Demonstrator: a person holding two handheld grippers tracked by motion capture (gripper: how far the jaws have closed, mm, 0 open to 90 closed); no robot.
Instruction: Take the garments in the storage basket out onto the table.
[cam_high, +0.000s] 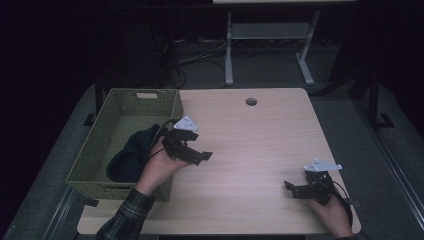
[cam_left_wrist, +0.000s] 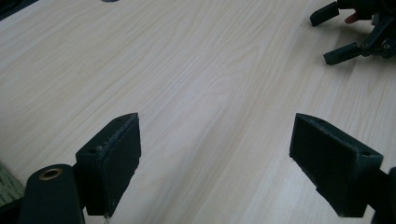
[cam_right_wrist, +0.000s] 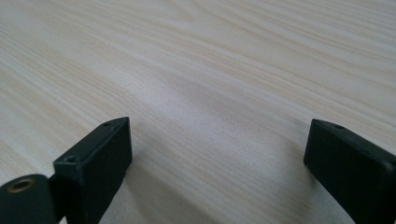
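High view: left claw (cam_high: 196, 150) jaws apart, empty, hovering over the table (cam_high: 260, 140) just beside the basket (cam_high: 95, 150) rim; dark cloth (cam_high: 131, 152) lies in the basket, just behind this claw; right claw (cam_high: 295, 189) jaws apart, empty, low at the near edge, well apart from the cloth.

Left gripper view: 2 jaws spread wide over bare wood; right claw (cam_left_wrist: 348, 32) ahead to the right.

Right gripper view: 2 jaws spread, bare wood between.

Risk: cloth looks bunched near the wall; a reach back could snag the weave or tip the basket. Left hand (cam_high: 159, 164) wrist raised, claw tilted down; right hand (cam_high: 331, 212) level, aimed left.
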